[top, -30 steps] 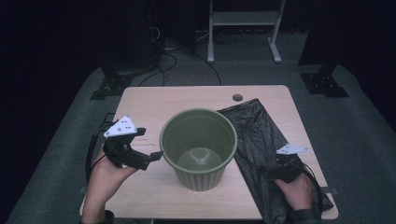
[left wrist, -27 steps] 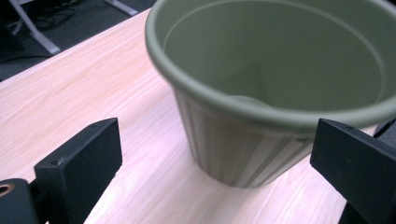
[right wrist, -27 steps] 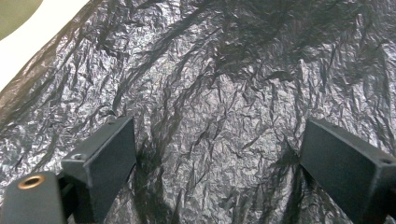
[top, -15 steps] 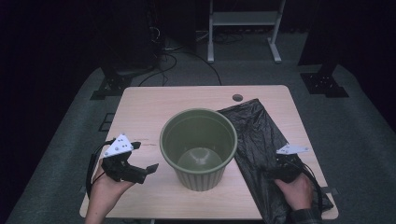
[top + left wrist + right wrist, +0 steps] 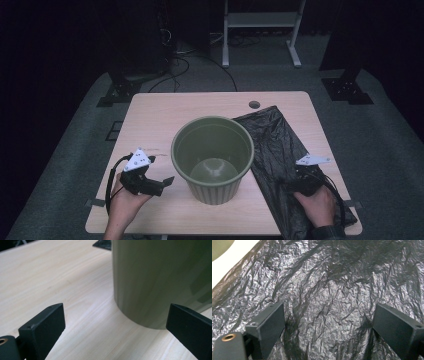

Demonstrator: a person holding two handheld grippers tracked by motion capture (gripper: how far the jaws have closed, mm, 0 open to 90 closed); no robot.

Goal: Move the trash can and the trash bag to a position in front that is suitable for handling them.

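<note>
An olive green bin stands upright and empty in the middle of the wooden table. A crinkled black plastic bag lies flat to its right. My left gripper is low beside the bin's left side, open, with nothing between its fingers. In the left gripper view the bin's wall rises just ahead, to the right of the wide gap of that gripper. My right gripper rests over the near end of the bag. Its jaws are spread wide above the bag, and the frames do not show whether they touch it.
A round cable hole sits near the table's far edge. Beyond the table are a white metal stand, floor cables and black stand feet. Bare tabletop stretches left of and behind the bin.
My left gripper has drawn back toward the table's near edge, then moved a little toward the bin's base. The right gripper, bin and bag have stayed put.
</note>
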